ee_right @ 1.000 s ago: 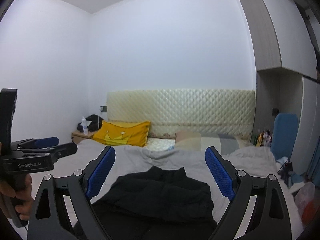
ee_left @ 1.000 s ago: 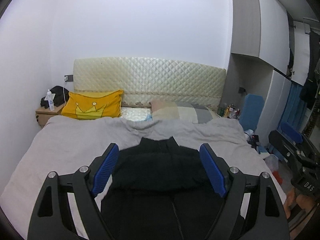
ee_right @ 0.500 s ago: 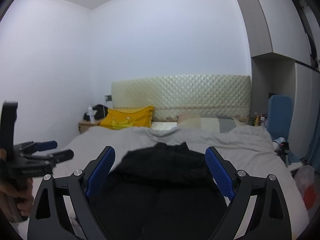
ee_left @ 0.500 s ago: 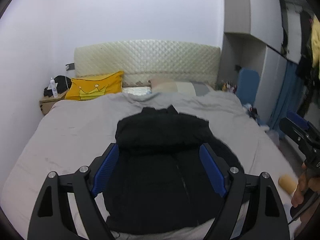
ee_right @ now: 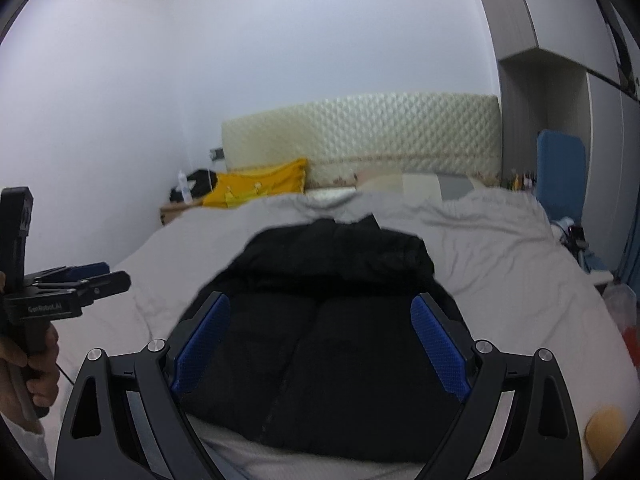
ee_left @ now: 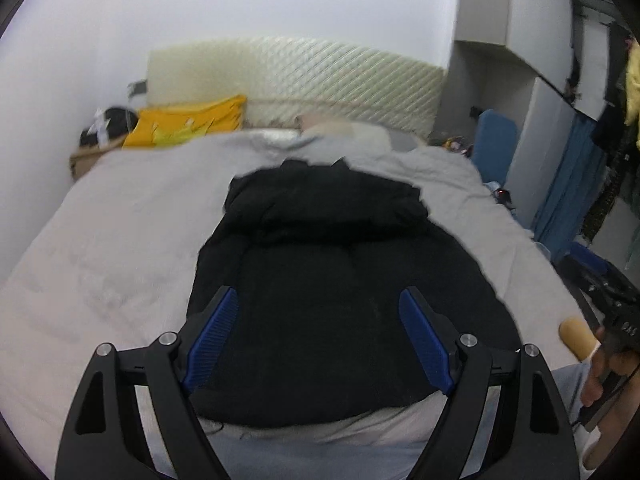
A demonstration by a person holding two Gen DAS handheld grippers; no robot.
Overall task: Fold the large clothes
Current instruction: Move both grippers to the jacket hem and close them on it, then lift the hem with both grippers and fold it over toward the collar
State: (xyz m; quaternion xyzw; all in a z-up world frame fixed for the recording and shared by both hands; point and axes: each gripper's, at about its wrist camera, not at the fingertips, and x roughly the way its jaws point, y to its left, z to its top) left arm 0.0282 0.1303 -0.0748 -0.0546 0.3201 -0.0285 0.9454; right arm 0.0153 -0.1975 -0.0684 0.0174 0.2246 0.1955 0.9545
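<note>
A large black jacket [ee_left: 332, 280] lies flat on the grey bed sheet [ee_left: 112, 256], collar toward the headboard, upper part folded over. It also shows in the right wrist view [ee_right: 320, 320], with a centre zipper line. My left gripper [ee_left: 318, 340] is open and empty, held above the jacket's lower half. My right gripper [ee_right: 320, 344] is open and empty, also above the jacket's lower half. The left gripper shows from the side in the right wrist view [ee_right: 80, 284]; the right one shows at the edge of the left wrist view [ee_left: 616, 320].
A yellow pillow [ee_left: 188, 128] and a pale pillow [ee_left: 340, 128] lie by the quilted headboard [ee_left: 296, 76]. A nightstand [ee_right: 176, 210] with a bottle stands at the left. Cabinets [ee_left: 512, 4] and a blue chair [ee_left: 494, 144] stand right of the bed.
Both grippers have tilted down and moved in over the jacket, which now fills more of each view. Both stay open and empty.
</note>
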